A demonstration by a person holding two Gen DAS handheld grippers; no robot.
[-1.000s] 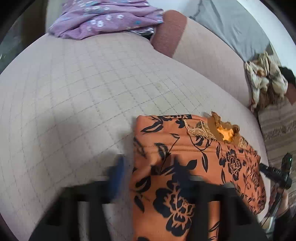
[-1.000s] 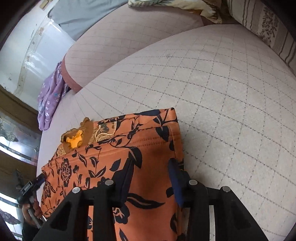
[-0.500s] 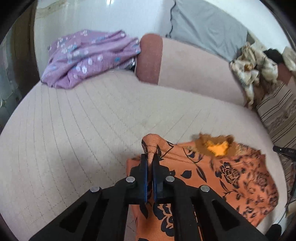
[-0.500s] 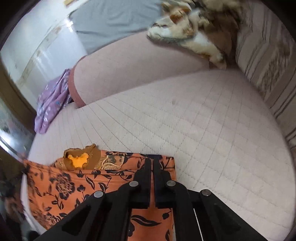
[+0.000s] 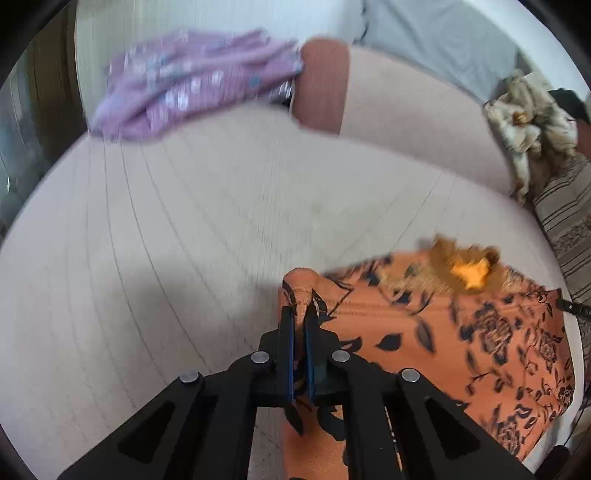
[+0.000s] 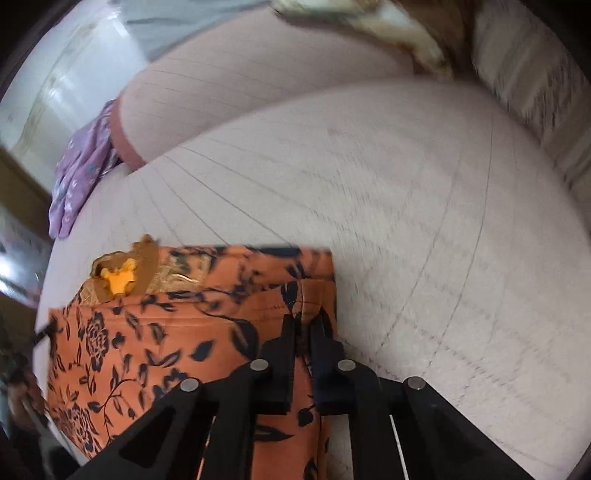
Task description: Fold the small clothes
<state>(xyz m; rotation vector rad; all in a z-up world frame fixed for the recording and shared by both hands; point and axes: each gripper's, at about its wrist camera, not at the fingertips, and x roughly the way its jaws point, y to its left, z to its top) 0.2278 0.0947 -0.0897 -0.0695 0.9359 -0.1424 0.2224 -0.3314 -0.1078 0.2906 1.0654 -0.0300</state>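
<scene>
Low in both frames, the left gripper (image 5: 300,321) and right gripper (image 6: 302,326) each have jaws clamped on a far corner of the orange floral garment (image 5: 461,332) lying on the sofa seat (image 5: 166,258), likely to fold it over.

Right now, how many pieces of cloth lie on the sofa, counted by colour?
Orange floral garment: 1
Purple floral garment: 1
Cream and brown crumpled cloth: 1
Grey cloth over the backrest: 1
Total: 4
</scene>
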